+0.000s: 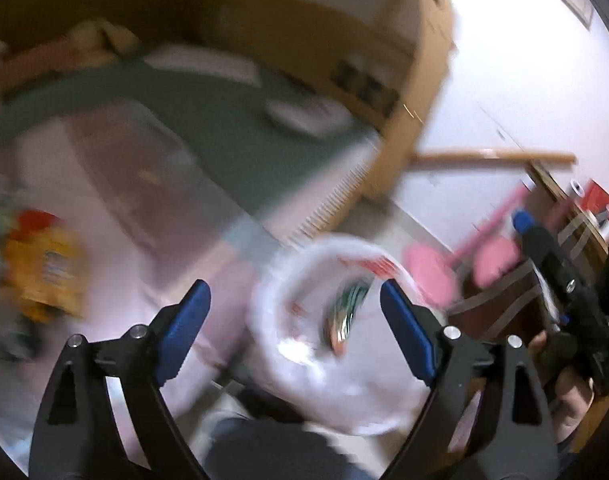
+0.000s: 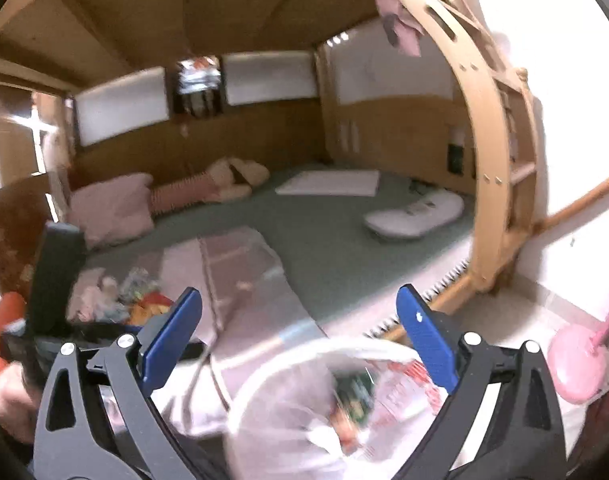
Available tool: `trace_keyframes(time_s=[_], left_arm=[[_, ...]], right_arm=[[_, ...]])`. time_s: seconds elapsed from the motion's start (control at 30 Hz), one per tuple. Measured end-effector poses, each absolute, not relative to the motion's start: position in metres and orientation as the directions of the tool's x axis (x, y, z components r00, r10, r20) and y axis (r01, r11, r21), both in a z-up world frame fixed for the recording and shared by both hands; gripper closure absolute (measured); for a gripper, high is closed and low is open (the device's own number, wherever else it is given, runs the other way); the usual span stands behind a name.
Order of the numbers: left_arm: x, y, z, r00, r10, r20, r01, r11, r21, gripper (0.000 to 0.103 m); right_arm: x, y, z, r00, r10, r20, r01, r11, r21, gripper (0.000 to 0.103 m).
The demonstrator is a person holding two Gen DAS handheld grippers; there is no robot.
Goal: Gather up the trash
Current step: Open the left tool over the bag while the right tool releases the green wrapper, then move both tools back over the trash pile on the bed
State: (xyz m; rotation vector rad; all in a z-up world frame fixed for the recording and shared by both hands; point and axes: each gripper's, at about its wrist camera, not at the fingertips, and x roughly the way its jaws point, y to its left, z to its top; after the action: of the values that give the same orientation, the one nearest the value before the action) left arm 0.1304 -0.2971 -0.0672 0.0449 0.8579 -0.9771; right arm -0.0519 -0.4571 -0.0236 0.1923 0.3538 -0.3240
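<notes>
Bunk bed [image 2: 344, 216] fills frame; both hand-held grippers, left [image 1: 295, 320] and right [image 2: 300, 336], spread above trash bag [image 2: 304, 420]; wrappers [image 2: 144, 300] lower left.

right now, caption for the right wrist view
Open right gripper above a white trash bag beside the green bed.

light: bright, washed-out white on the wall [image 1: 516, 80] to the right of the bed frame post [image 2: 486, 160]; dim and warm under the wooden canopy [image 2: 176, 12]
glare: wall beside the post blown out in both views
blur: left wrist view heavily smeared; the white bag [image 1: 336, 344] and the orange wrapper [image 1: 44, 272] streak
sharpest: the far mattress [image 2: 324, 232] in the right wrist view
edges: fisheye bends the post into an arc; black corners
</notes>
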Motion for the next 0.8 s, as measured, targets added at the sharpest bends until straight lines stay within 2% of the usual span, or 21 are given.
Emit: trace_keyframes(time_s=[0.13,0.27,0.43,0.53,0.63,0.73,0.8], left_arm=[[0.164,-0.201,-0.032,0.508,-0.616,-0.602,0.623,0.745,-0.237,0.011],[0.186,-0.103,-0.018,0.720,-0.423,-0.550,0.392,0.902,-0.180,0.009],[0.178,-0.016,-0.028,0.831,-0.238,-0.502,0.177,0.970,-0.166,0.009],[0.172,0.020,-0.044,0.883,-0.093,-0.459,0.048,0.993,-0.109,0.008],[0.178,0.039,-0.056,0.870,-0.034,-0.492,-0.003,0.997,-0.074,0.008],[0.174,0.047,-0.056,0.857,-0.075,-0.510,0.024,0.994,-0.106,0.008],[0.170,0.045,-0.056,0.852,-0.096,-0.515,0.042,0.992,-0.116,0.008]], right_arm=[[-0.015,-0.415,-0.016,0.926,-0.177,-0.335,0.233,0.963,0.134,0.007],[0.039,-0.356,-0.012,0.948,-0.021,-0.319,0.067,0.989,0.133,0.006],[0.101,-0.289,-0.015,0.942,0.125,-0.311,-0.078,0.984,0.160,0.006],[0.124,-0.264,-0.023,0.950,0.126,-0.286,-0.084,0.984,0.155,0.006],[0.125,-0.250,-0.050,0.963,0.086,-0.255,-0.059,0.992,0.113,0.006],[0.141,-0.244,-0.072,0.926,0.086,-0.367,-0.062,0.995,0.078,0.006],[0.139,-0.246,-0.069,0.934,0.098,-0.344,-0.070,0.993,0.093,0.006]])
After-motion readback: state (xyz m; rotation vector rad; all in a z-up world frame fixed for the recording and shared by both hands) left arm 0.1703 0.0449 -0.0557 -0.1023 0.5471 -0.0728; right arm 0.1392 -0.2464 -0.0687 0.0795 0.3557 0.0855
